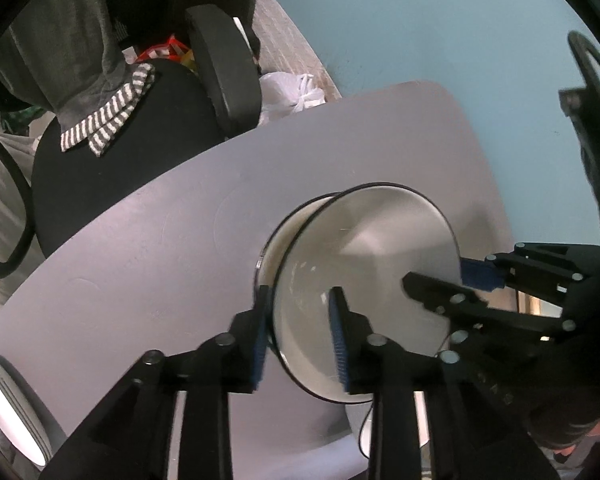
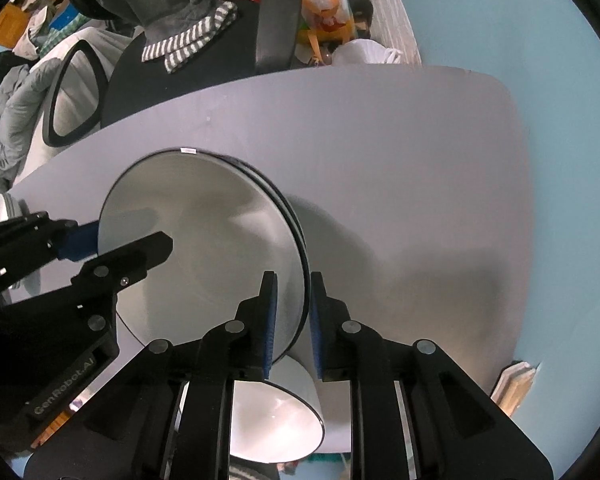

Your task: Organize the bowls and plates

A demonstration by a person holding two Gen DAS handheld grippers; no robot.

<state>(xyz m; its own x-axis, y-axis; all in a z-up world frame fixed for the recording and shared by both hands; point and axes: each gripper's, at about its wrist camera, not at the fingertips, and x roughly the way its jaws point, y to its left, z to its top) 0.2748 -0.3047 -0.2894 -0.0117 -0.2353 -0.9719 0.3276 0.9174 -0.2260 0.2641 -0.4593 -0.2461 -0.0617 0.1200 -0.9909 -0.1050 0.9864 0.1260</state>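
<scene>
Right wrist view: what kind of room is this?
Probably a lived-in home room or study: a black swivel office chair at a grey rounded table, with rumpled grey bedding heaped behind.

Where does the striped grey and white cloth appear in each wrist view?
Left wrist view: striped cloth at upper left, lying on the black chair seat.
Right wrist view: striped cloth at top, left of centre, on the same chair seat.
Shared landmark: the grey table below the chair.
</scene>
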